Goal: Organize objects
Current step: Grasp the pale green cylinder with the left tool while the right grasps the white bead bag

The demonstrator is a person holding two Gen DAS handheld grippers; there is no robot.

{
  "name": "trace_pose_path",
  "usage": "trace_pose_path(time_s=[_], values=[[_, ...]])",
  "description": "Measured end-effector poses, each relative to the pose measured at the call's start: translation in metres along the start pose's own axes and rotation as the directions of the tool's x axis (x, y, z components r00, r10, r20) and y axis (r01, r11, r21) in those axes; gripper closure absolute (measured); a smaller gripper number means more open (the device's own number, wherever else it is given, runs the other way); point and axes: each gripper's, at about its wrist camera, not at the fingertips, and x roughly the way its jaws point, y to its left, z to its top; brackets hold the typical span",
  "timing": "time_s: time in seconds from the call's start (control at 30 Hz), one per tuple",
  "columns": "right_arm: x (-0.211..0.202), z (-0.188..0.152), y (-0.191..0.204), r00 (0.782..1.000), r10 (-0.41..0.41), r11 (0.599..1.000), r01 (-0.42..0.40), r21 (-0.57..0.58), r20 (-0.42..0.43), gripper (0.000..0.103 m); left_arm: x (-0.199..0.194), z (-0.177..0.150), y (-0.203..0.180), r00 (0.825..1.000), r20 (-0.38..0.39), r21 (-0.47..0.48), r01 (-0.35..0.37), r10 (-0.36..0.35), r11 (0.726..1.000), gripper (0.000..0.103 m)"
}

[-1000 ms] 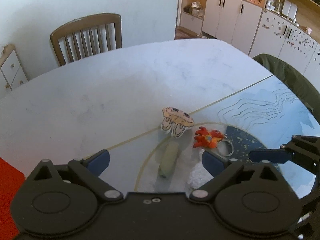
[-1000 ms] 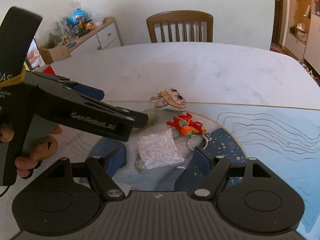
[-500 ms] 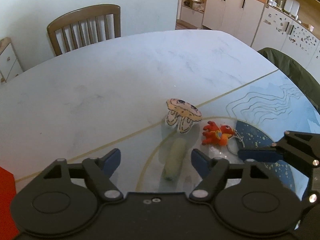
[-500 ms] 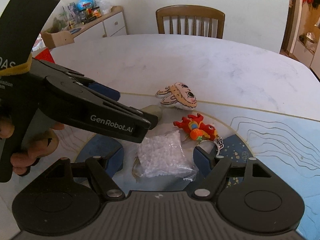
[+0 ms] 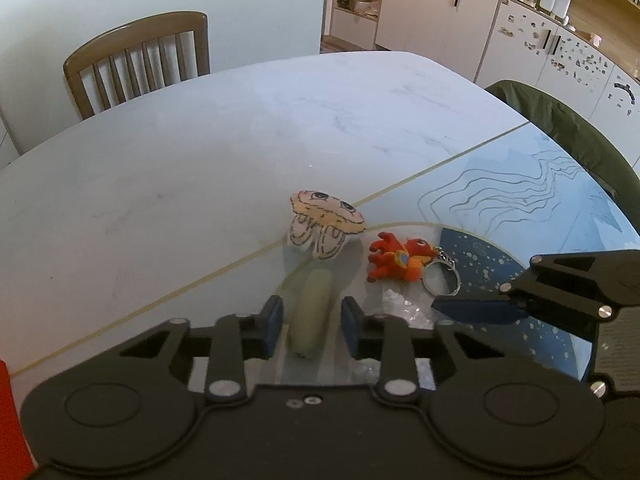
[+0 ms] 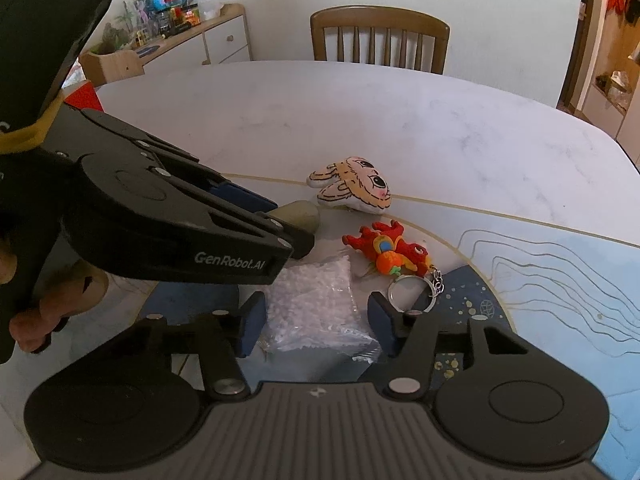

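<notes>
On the table [image 5: 200, 160], the plush face [image 5: 326, 220] lay at twelve o'clock of the roll [image 5: 310, 312], the keychain toy [image 5: 400, 260] at two, the pellet bag [image 6: 316, 308] beside it.

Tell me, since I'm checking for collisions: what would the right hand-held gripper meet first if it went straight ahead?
Probably the bag of white pellets, already between its open fingers; depth is uncertain.

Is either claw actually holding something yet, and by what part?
Nothing is held. The left claw straddles the pale green roll's near end, unclosed; the right claw is open around the bead bag.
</notes>
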Motion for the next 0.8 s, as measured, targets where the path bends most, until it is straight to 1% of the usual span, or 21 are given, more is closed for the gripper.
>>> trace_pose_path(time_s=[0.1,0.17,0.27,0.43,0.8], values=[[-0.001,0.000,0.000,1.000,-0.004,1.000,0.004,0.001,0.001,0.051,0.000,0.000,0.000,1.000,-0.001,-0.005,-0.001,0.001,1.000,0.080],[-0.002,-0.001,0.000,1.000,-0.007,1.000,0.007,0.002,0.003,0.055,-0.001,0.000,0.001,1.000,0.001,-0.012,-0.006,0.006,1.000,0.085],[-0.004,0.000,0.001,1.000,-0.013,1.000,0.013,0.003,0.001,0.059,-0.002,0.000,0.001,1.000,-0.004,-0.023,0.000,0.000,1.000,0.089],[-0.009,0.000,0.002,1.000,-0.018,1.000,0.018,0.007,-0.002,0.064,-0.007,-0.002,-0.001,1.000,-0.002,-0.022,-0.008,0.008,1.000,0.089],[-0.037,-0.003,0.007,0.999,-0.012,0.998,0.010,0.065,0.030,0.065,-0.033,-0.009,0.000,1.000,0.005,-0.053,-0.008,0.008,0.999,0.089]])
